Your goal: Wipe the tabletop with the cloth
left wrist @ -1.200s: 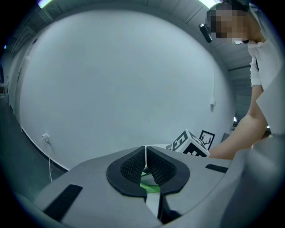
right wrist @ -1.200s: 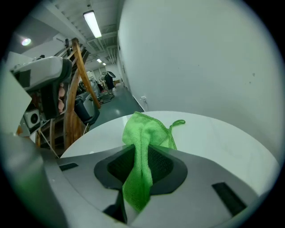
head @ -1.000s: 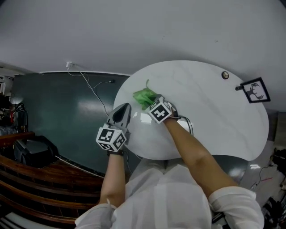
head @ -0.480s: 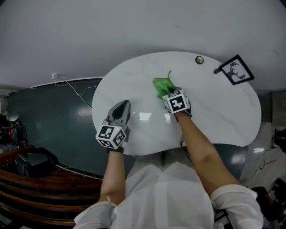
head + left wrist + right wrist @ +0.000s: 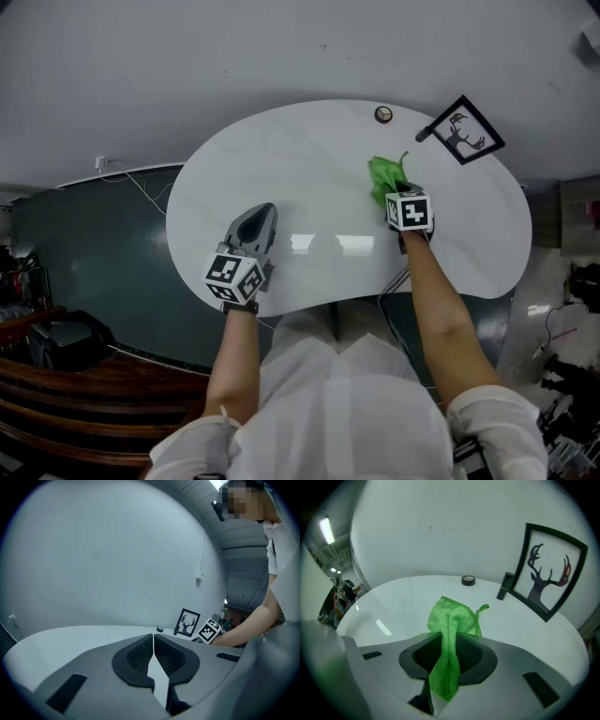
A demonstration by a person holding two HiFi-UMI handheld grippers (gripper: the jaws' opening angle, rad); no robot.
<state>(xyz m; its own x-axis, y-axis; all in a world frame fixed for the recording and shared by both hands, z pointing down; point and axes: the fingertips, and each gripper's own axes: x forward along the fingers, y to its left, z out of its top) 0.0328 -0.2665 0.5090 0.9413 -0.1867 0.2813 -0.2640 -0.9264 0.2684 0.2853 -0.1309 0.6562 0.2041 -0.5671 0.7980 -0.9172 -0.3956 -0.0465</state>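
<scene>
White tabletop (image 5: 309,169) lay under the left gripper (image 5: 257,220) near its front edge, jaws pressed together on nothing. Farther right, the right gripper (image 5: 450,644) pinched the green cloth (image 5: 452,618), whose free end lay on the tabletop. Beyond stood a framed deer picture (image 5: 548,573).

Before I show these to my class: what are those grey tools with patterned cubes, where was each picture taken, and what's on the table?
A person holds a two-jaw gripper in each hand; the cubes are parts of them. One camera looks down from the person's head; the other two ride on the grippers, looking along their jaws. The left gripper is shut and empty, over the white table. The right gripper pinches a green cloth that rests on the tabletop. Farther back stand a framed deer picture and a small round object.
</scene>
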